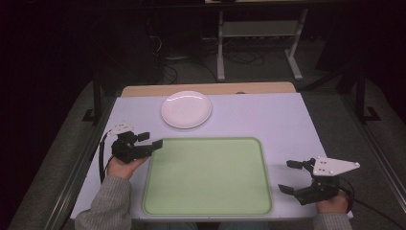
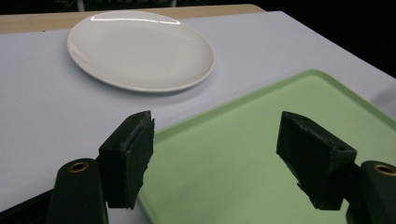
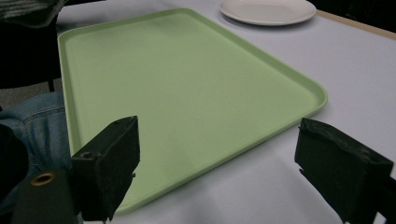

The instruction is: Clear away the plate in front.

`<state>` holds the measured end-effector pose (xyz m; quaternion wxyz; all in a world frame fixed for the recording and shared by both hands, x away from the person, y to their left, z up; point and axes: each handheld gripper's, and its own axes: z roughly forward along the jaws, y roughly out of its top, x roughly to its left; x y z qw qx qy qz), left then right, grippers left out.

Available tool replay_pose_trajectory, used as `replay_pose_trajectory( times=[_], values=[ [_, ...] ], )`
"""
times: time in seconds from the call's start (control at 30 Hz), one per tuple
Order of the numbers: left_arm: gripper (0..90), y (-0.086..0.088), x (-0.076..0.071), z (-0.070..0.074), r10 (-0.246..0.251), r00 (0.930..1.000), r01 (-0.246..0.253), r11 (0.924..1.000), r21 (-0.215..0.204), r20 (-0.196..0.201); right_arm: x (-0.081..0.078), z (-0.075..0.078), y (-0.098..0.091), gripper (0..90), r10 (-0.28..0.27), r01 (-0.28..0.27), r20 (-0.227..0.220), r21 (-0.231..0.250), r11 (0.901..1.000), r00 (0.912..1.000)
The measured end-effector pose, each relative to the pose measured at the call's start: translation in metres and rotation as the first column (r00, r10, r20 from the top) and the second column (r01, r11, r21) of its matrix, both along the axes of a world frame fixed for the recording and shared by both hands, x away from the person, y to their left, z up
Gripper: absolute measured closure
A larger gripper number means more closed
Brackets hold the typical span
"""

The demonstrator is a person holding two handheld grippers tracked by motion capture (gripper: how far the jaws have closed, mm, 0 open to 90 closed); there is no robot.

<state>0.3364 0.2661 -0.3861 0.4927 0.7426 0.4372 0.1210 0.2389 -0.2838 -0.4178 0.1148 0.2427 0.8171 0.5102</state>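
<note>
**Tray untouched, both tongs wide apart**

Tray (image 1: pixel 208 176), pale green and bare, lies flat at lower centre of the high view on the white desk (image 1: pixel 268 117). The left tongs (image 1: pixel 152 140) hover at its upper-left corner, jaws apart and holding nothing; the right tongs (image 1: pixel 288 176) hang just off its right edge, also apart and unladen. A white plate (image 1: pixel 186 109) sits beyond, upper centre. The risk, as I judge it: a low, shallow rim gives little to bite, so a one-sided pinch could slip or tilt the tray, or shove it toward the plate.
</note>
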Motion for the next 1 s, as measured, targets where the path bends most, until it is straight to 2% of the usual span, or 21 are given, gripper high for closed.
replay_pose_trajectory(
  times=[0.03, 0.07, 0.1, 0.13, 0.2, 0.27, 0.3, 0.33, 0.37, 0.5, 0.6, 0.63, 0.67, 0.7, 0.73, 0.8, 0.83, 0.87, 0.9, 0.97, 1.0],
  values=[
    [27.5, 0.000, 0.000, 0.000, 0.000, 1.0000, 0.000, 1.0000, 0.000, 0.000, 0.000, 0.000, 0.000, 13.2, 0.000, 0.000, 0.000, 0.000, 1.0000, 1.0000],
    [27.8, -0.004, 0.010, 0.003, 0.006, 0.9995, -0.006, 0.9999, -0.009, -0.032, 0.000, 0.000, 0.000, 13.2, 0.000, 0.000, 0.002, 0.000, 1.0000, 1.0000],
    [27.7, -0.004, 0.010, 0.003, 0.006, 0.9995, -0.006, 0.9999, -0.009, -0.032, 0.000, 0.000, 0.000, 13.2, 0.000, 0.000, 0.003, 0.001, 1.0000, 1.0000],
    [27.6, -0.007, 0.021, 0.006, 0.011, 0.9966, -0.016, 0.9986, -0.051, -0.082, 0.000, 0.000, 0.000, 13.2, 0.000, 0.000, 0.004, 0.003, 1.0000, 1.0000],
    [27.6, -0.008, 0.025, 0.008, 0.022, 0.9957, -0.027, 0.9978, -0.060, -0.090, 0.000, 0.000, -0.001, 13.2, 0.001, -0.001, 0.006, 0.005, 1.0000, 1.0000],
    [27.7, -0.014, 0.036, 0.014, 0.051, 0.9949, -0.055, 0.9977, -0.041, -0.087, 0.000, 0.001, -0.001, 13.2, -0.005, 0.004, 0.008, 0.007, 1.0000, 1.0000],
    [27.7, -0.014, 0.036, 0.014, 0.051, 0.9949, -0.055, 0.9977, -0.041, -0.087, 0.000, 0.001, -0.001, 13.2, -0.005, 0.004, 0.008, 0.007, 1.0000, 1.0000],
    [28.6, -0.018, 0.041, 0.020, 0.087, 0.9946, -0.088, 0.9960, -0.015, -0.057, 0.000, 0.001, -0.001, 13.2, -0.003, 0.003, 0.009, 0.004, 1.0000, 1.0000],
    [29.3, -0.020, 0.042, 0.023, 0.100, 0.9941, -0.101, 0.9949, -0.005, -0.040, 0.000, 0.001, -0.001, 13.2, -0.003, 0.003, 0.009, 0.004, 1.0000, 1.0000],
    [29.5, -0.026, 0.048, 0.030, 0.113, 0.9930, -0.114, 0.9934, -0.011, -0.033, 0.000, 0.001, -0.001, 13.2, -0.001, 0.001, 0.010, 0.006, 1.0000, 0.9999],
    [29.8, -0.029, 0.056, 0.033, 0.117, 0.9915, -0.119, 0.9921, -0.039, -0.058, 0.001, 0.001, -0.001, 13.2, 0.001, -0.001, 0.013, 0.010, 0.9999, 0.9999],
    [30.0, -0.028, 0.064, 0.031, 0.126, 0.9858, -0.137, 0.9859, -0.096, -0.111, 0.001, 0.001, 0.000, 13.2, 0.003, -0.003, 0.013, 0.010, 0.9999, 0.9999],
    [30.0, -0.026, 0.068, 0.029, 0.133, 0.9820, -0.150, 0.9813, -0.121, -0.134, 0.001, 0.001, 0.000, 13.2, 0.004, -0.005, 0.012, 0.010, 0.9999, 0.9999],
    [30.3, -0.026, 0.068, 0.029, 0.133, 0.9820, -0.150, 0.9813, -0.121, -0.134, 0.001, 0.001, 0.000, 13.2, 0.004, -0.005, 0.012, 0.010, 0.9999, 0.9999],
    [30.9, -0.024, 0.075, 0.025, 0.161, 0.9703, -0.190, 0.9692, -0.157, -0.181, 0.002, 0.000, 0.001, 13.2, 0.007, -0.007, 0.012, 0.007, 1.0000, 0.9999],
    [30.8, -0.021, 0.080, 0.020, 0.181, 0.9573, -0.225, 0.9556, -0.190, -0.226, 0.002, 0.000, 0.001, 13.2, 0.008, -0.008, 0.012, 0.009, 0.9999, 0.9999],
    [30.9, -0.019, 0.083, 0.017, 0.200, 0.9503, -0.248, 0.9498, -0.190, -0.238, 0.002, 0.000, 0.001, 13.2, 0.006, -0.007, 0.013, 0.010, 0.9999, 0.9999],
    [31.1, -0.019, 0.083, 0.017, 0.200, 0.9503, -0.248, 0.9498, -0.190, -0.238, 0.002, 0.000, 0.000, 13.2, 0.005, -0.005, 0.011, 0.012, 0.9999, 0.9999],
    [32.0, -0.017, 0.088, 0.012, 0.245, 0.9307, -0.303, 0.9319, -0.199, -0.272, 0.002, 0.000, 0.000, 13.2, 0.004, -0.004, 0.009, 0.014, 0.9999, 1.0000],
    [32.2, -0.016, 0.092, 0.007, 0.272, 0.9126, -0.344, 0.9151, -0.211, -0.305, 0.002, 0.000, 0.000, 13.2, 0.005, -0.005, 0.010, 0.013, 0.9999, 0.9999],
    [32.8, -0.015, 0.095, 0.004, 0.290, 0.9001, -0.369, 0.9046, -0.214, -0.325, 0.003, 0.000, 0.000, 13.2, 0.006, -0.006, 0.010, 0.012, 0.9999, 0.9999]
  ],
)
